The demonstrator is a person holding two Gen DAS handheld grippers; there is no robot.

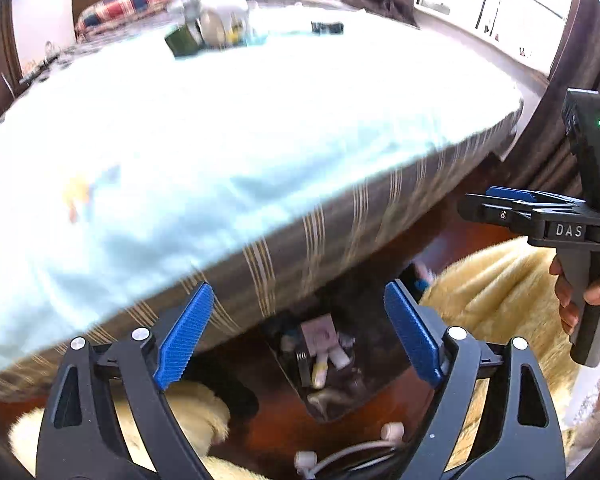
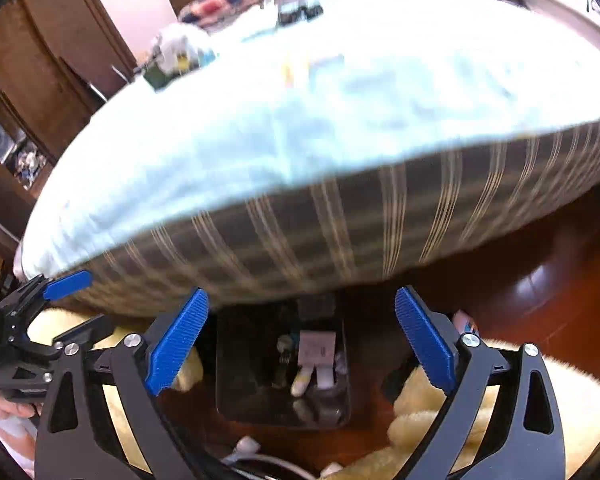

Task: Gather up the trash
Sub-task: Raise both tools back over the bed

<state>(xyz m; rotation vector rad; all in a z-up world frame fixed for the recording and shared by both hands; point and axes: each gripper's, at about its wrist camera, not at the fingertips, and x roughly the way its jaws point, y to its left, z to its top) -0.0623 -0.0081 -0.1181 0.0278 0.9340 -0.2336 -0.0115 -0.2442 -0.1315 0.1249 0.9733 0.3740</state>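
A dark bin (image 1: 364, 384) on the floor by the bed holds a pink carton (image 1: 319, 332) and small white bottles; it also shows in the right wrist view (image 2: 244, 364). My left gripper (image 1: 300, 332) is open and empty above the bin. My right gripper (image 2: 300, 338) is open and empty above the same bin; it also shows in the left wrist view (image 1: 496, 200). A heap of trash with a green carton (image 1: 182, 40) and white wrappers (image 1: 224, 16) lies far back on the bed, also in the right wrist view (image 2: 176, 58).
A bed with a pale blue sheet (image 1: 220, 128) and striped mattress side (image 2: 340, 232) fills the middle. A yellow furry rug (image 1: 496, 292) lies on the red-brown floor (image 2: 540, 292). A white cable (image 1: 340, 456) lies near the bin. A wooden cabinet (image 2: 40, 60) stands left.
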